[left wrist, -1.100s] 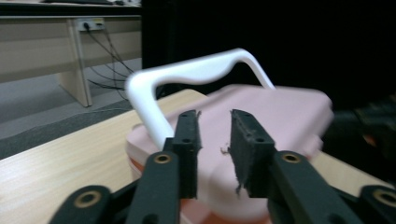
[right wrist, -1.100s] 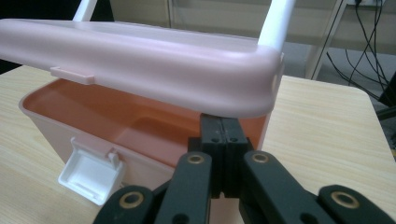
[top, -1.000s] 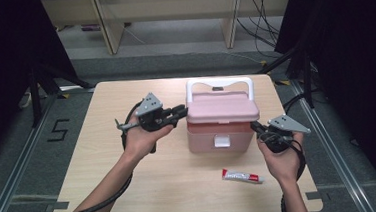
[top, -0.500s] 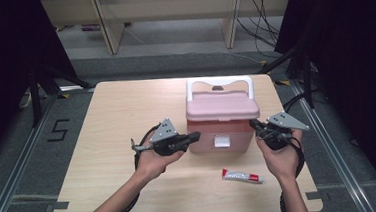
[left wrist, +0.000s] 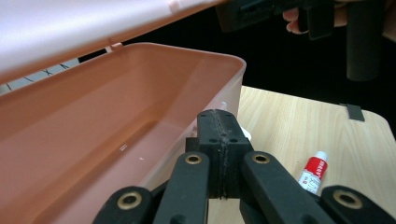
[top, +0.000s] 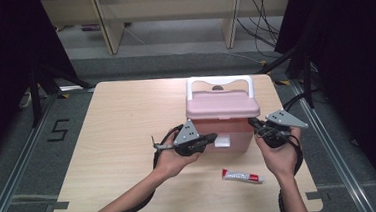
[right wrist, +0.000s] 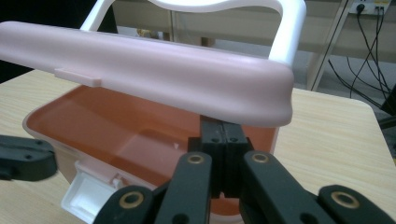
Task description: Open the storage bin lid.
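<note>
Pink box (top: 221, 122) sits mid-table (top: 117, 121), lid propped ajar. Right claw (right wrist: 223, 135), jaws pressed together, is tucked under the lid's right edge; left claw (left wrist: 222, 135), jaws together and empty, is at the box's near-left corner.

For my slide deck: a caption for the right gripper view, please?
Shut right gripper props up the pink box's lid over its empty interior.

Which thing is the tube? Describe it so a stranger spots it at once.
Start at the pale wooden table and find the pink box with the white handle. On the near side of it, toward the person's right hand, a small tube lies flat. It is the one red and white thing there.
</note>
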Available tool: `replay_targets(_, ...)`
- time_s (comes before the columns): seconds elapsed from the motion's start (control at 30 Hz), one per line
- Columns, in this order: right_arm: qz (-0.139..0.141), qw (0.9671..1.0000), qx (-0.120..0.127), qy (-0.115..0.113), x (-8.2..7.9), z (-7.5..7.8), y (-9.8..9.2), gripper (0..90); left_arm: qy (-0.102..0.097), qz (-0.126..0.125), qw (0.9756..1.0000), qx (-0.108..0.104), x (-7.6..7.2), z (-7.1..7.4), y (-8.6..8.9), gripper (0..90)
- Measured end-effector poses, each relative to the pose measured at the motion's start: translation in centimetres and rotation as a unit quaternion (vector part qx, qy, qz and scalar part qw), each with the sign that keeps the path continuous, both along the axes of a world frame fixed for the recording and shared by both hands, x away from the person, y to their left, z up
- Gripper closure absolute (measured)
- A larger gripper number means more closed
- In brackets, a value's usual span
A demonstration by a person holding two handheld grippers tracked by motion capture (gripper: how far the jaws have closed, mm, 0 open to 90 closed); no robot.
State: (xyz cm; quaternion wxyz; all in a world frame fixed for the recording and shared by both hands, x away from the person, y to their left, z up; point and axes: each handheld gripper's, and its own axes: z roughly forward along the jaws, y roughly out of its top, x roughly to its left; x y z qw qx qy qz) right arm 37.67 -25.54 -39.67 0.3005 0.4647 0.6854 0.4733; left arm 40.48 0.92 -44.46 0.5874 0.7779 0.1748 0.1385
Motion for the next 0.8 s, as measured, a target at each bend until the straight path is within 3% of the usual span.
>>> replay_targets(0.03,0.005,0.9998,-0.014,-0.012,0.1,0.0,-0.2,90.0,-0.002,0.000,1.0000,0.004,0.1,-0.1,-0.2,89.7)
replay_targets(0.33,0.002,1.0000,-0.003,-0.009,0.1,0.2,0.1,90.0,-0.003,-0.009,0.9999,0.009,0.2,-0.4,-1.0,89.7)
replay_targets(0.5,0.003,0.9999,-0.010,-0.012,0.2,0.2,0.0,90.0,-0.002,-0.018,0.9998,0.008,0.1,-0.6,-1.4,89.6)
replay_targets(0.67,0.005,0.9998,-0.014,-0.011,0.3,0.3,0.1,90.0,-0.010,-0.023,0.9994,0.023,0.0,-1.0,-2.0,89.6)
replay_targets(0.7,0.000,1.0000,0.001,0.002,0.1,0.3,0.3,90.0,-0.011,-0.023,0.9992,0.030,0.0,-1.1,-2.0,89.6)
replay_targets(0.73,0.005,0.9999,-0.012,-0.009,0.3,0.3,0.2,90.0,-0.010,-0.022,0.9992,0.030,0.0,-1.2,-2.0,89.7)
replay_targets(0.8,0.006,0.9999,-0.012,-0.009,0.3,0.3,0.2,90.0,-0.009,-0.021,0.9993,0.031,0.0,-1.4,-2.0,89.7)
